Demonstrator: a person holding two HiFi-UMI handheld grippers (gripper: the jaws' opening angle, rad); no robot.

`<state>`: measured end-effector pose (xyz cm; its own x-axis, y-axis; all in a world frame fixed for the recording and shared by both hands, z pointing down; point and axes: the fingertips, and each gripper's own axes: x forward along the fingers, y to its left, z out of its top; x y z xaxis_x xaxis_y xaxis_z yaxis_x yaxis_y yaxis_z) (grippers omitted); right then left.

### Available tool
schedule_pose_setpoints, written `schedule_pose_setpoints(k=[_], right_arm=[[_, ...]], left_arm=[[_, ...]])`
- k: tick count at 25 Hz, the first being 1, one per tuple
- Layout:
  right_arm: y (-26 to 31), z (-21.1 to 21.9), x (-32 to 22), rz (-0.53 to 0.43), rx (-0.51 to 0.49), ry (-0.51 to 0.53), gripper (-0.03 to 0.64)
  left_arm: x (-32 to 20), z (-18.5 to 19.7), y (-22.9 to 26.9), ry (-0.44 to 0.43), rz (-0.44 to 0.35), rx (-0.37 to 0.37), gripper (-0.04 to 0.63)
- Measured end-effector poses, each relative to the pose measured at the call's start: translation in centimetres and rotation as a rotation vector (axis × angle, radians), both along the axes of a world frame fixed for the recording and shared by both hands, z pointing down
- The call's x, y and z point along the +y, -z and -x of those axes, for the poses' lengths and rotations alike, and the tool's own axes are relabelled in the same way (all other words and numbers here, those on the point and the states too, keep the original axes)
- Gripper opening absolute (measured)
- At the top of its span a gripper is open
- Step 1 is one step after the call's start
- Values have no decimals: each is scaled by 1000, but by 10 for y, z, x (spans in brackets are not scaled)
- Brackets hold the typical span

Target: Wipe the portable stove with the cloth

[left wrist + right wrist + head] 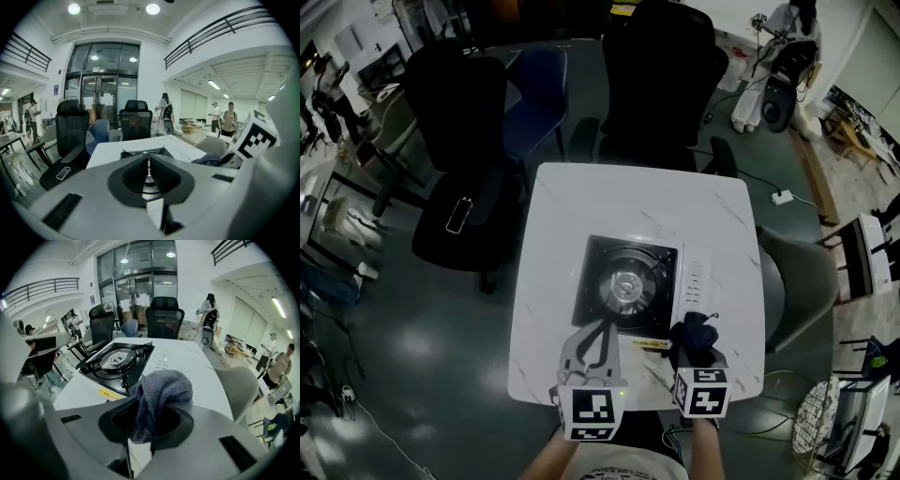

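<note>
Right gripper view: our right gripper (140, 430) is pinching one cloth (161, 390).
Left gripper view: our left gripper (149, 174) is sitting closed, empty.
Head view: we are counting one stove (623, 286).

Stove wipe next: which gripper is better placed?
Right: the right gripper is shut on the cloth, near the front of the stove; the left gripper is shut on nothing.

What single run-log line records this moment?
left claw: shut, empty | right claw: shut on cloth | portable stove: on table

White table (581, 202), black chair (464, 112), phone (457, 215)
</note>
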<state>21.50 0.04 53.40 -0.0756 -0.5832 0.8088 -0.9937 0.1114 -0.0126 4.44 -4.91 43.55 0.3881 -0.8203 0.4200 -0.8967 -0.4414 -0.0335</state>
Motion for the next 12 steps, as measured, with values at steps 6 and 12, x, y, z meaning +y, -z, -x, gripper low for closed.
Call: schedule_pose_setpoints(k=[6, 12], right_arm=[[-5, 9, 15, 41, 14, 2, 75], [-9, 22, 30, 88, 31, 41, 75]], left_arm=[[4, 6, 0, -3, -7, 6, 23], [7, 13, 0, 5, -7, 9, 22]])
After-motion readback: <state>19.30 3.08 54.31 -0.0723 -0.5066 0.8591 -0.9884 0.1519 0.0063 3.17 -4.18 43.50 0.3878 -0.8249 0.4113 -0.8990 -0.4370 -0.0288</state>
